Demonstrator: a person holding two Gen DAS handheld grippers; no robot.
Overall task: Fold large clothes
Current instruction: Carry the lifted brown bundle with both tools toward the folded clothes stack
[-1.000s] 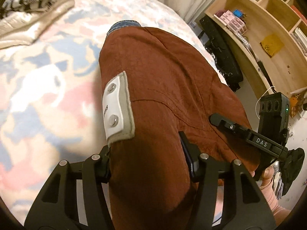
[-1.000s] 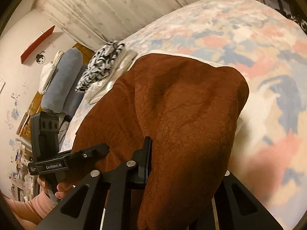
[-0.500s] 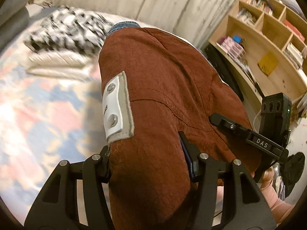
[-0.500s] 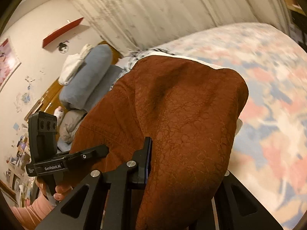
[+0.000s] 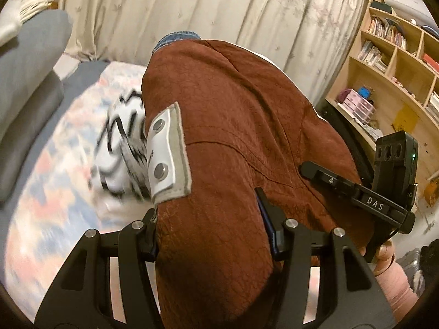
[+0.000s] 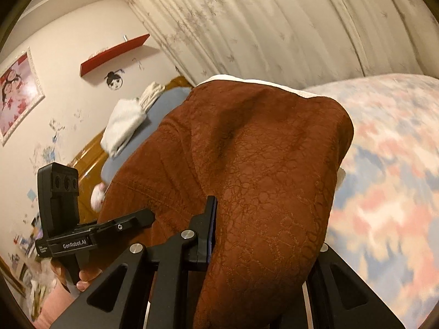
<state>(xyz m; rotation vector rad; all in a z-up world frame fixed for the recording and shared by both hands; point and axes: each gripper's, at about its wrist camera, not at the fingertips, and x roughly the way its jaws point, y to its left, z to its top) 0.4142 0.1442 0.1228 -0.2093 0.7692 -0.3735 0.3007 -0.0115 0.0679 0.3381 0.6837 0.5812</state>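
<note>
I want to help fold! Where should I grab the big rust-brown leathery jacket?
Grab the rust-brown leathery jacket at its bunched edge, from beneath, one spot on each side. That is where the left gripper and right gripper pinch it now, and the thick material hangs between them without slipping.

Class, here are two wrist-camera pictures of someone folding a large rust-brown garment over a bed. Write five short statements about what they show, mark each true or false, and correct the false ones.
1. Both grippers are clamped on the rust-brown garment. True: the left gripper and the right gripper each have it between their fingers.
2. The garment lies flat on the bed. False: it is bunched up and held above the patterned bedspread.
3. A pale tab with two metal snaps shows on the garment. True.
4. The wooden shelves are bare. False: they hold books and small boxes.
5. Behind the bed is a bare brick wall. False: a pale curtain hangs there.
</note>
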